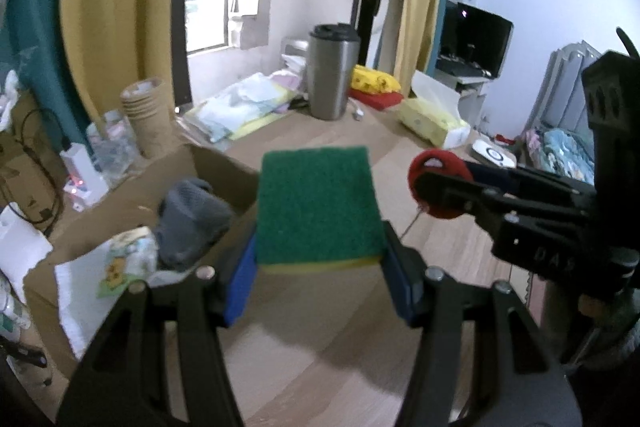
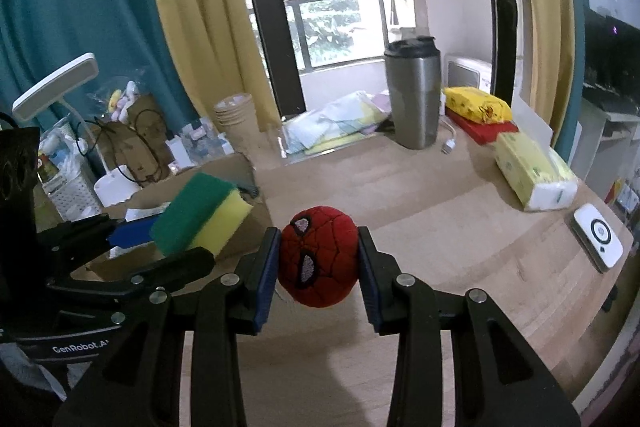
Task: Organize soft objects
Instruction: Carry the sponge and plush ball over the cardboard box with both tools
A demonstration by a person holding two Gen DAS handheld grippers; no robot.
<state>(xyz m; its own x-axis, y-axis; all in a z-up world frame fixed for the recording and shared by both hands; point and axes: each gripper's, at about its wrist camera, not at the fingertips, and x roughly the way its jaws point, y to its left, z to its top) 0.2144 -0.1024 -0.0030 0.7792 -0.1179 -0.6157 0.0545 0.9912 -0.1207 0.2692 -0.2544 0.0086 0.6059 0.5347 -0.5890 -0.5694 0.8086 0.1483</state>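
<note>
My left gripper (image 1: 318, 267) is shut on a green-and-yellow sponge (image 1: 316, 203), held green side up above the wooden table (image 1: 320, 327). The same sponge (image 2: 200, 217) shows at the left of the right wrist view, in the left gripper (image 2: 168, 243). My right gripper (image 2: 319, 269) is shut on a red plush ball with spider-mask eyes (image 2: 318, 255), lifted off the table. That ball (image 1: 434, 183) appears at the right of the left wrist view, in the right gripper (image 1: 440, 187). An open cardboard box (image 1: 216, 163) to the left holds a grey sock (image 1: 192, 223) and a patterned cloth (image 1: 128, 259).
A steel tumbler (image 2: 414, 95), folded cloths (image 2: 336, 123), a yellow pack on a red one (image 2: 476, 105), a tissue pack (image 2: 532, 171) and a white device (image 2: 598, 235) stand along the table's far and right sides. Paper cups (image 2: 236, 123), a lamp (image 2: 56, 83) and clutter crowd the left.
</note>
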